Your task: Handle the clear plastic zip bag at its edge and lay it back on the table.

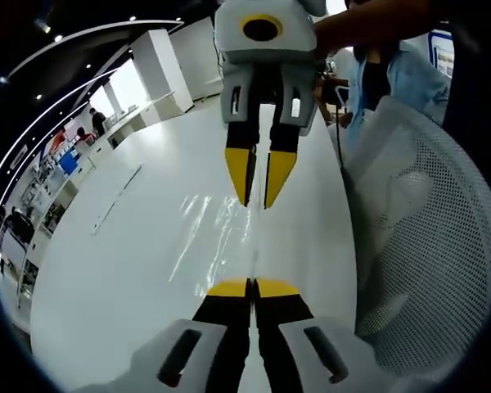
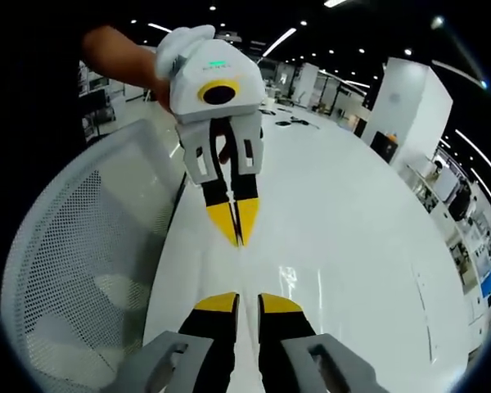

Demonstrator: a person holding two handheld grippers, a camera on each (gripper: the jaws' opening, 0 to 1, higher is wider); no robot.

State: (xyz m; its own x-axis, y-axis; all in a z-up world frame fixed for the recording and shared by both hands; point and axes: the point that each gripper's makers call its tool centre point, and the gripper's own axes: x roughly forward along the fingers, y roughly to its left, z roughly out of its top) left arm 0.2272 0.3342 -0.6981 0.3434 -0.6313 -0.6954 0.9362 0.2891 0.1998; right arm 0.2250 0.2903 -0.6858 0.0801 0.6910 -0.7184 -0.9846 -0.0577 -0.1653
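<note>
Nearest in the left gripper view: left gripper [image 1: 250, 288], yellow tips pressed together with no gap. Cannot tell whether anything thin sits between them.

Just ahead of those tips: clear plastic zip bag [image 1: 217, 225], flat on the white table [image 1: 106, 270], readable mostly as pale streaks of glare. Reaches from near the left gripper's tips toward the opposing tips; exact edges too faint to trace.

Facing from beyond the bag: right gripper [image 1: 258, 184], pointing down at the table, yellow tips a narrow slit apart. Contact with the bag not clear.

Off to the right of both tools: white mesh chair back [image 1: 425, 246], close beside the table edge. Behind the right gripper: a forearm [image 1: 368, 20] reaching to it, and a light blue shirt [image 1: 409, 78].

In the right gripper view, own jaws likewise slightly parted, a patch of glare just ahead of them, the left gripper's closed tips beyond. Farther still: long white counters and ceiling lights.
</note>
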